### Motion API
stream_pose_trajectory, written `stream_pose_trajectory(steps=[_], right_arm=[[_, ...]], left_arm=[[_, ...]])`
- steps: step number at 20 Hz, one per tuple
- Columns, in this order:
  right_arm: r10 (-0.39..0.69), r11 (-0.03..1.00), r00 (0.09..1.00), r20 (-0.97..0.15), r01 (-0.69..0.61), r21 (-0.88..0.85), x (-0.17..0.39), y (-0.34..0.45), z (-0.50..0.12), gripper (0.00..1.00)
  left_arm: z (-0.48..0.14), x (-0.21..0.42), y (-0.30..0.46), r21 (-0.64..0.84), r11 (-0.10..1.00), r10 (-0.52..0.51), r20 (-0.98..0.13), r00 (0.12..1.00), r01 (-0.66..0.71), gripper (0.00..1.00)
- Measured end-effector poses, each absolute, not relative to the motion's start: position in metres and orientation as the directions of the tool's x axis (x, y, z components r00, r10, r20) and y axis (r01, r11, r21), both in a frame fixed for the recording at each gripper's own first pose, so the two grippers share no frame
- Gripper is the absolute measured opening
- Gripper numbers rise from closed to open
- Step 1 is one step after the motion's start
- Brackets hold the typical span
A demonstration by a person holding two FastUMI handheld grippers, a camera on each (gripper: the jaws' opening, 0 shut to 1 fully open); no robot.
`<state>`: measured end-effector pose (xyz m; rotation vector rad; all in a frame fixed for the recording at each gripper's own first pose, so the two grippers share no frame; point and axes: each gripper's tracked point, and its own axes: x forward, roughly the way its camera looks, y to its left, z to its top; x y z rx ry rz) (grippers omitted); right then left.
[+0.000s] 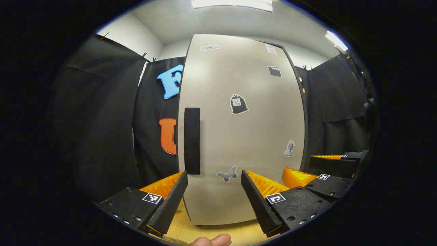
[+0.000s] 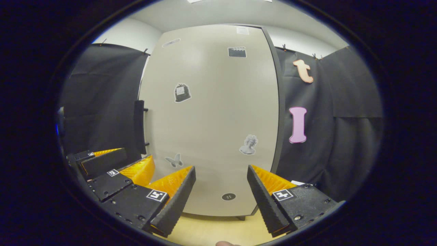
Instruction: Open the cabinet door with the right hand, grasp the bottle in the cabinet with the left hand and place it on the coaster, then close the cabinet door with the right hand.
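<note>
Cabinet door (image 1: 239, 136): pale beige-grey, matte, plain field. Edge trim dark, near black.

Handle (image 1: 192, 140), ahead-left of the left gripper (image 1: 214, 194): solid black bar.

Stickers on the door, all greyscale: butterfly sticker (image 1: 227, 174) just above the left gripper's gap, mid-grey; bag sticker (image 1: 238, 104) higher up, black with a white outline; bust sticker (image 2: 249, 145) above the right gripper (image 2: 221, 191), light grey; clapperboard sticker (image 2: 237, 52) far above, black with white stripes.

Small round mark (image 2: 228, 196) between the right gripper's fingers: black with pale dots.

Tabletop (image 1: 239, 232) beneath both grippers: light yellow wood tone.

Gripper bodies: black, each with a black-and-white square marker (image 2: 156, 195).
</note>
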<state>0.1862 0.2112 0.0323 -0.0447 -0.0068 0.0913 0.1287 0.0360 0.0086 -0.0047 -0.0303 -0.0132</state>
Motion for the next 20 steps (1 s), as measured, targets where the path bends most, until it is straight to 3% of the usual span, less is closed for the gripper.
stream_pose_trajectory(steps=[7,13,20], right_arm=[[0.105,0.994,0.994,0.040,-0.104,-0.020,0.192,0.217,0.043,0.97],[0.078,0.997,0.997,0.002,-0.078,-0.024,0.192,0.212,0.029,0.96],[0.075,0.997,0.997,-0.004,-0.075,-0.006,0.192,0.209,0.025,0.95]], left_arm=[[0.020,0.129,0.039,0.004,1.000,-0.014,0.067,0.998,0.014,0.94],[0.004,0.135,0.045,0.019,1.000,0.018,-0.017,1.000,-0.018,0.94],[0.001,0.136,0.039,-0.007,1.000,-0.015,-0.018,1.000,0.015,0.94]])
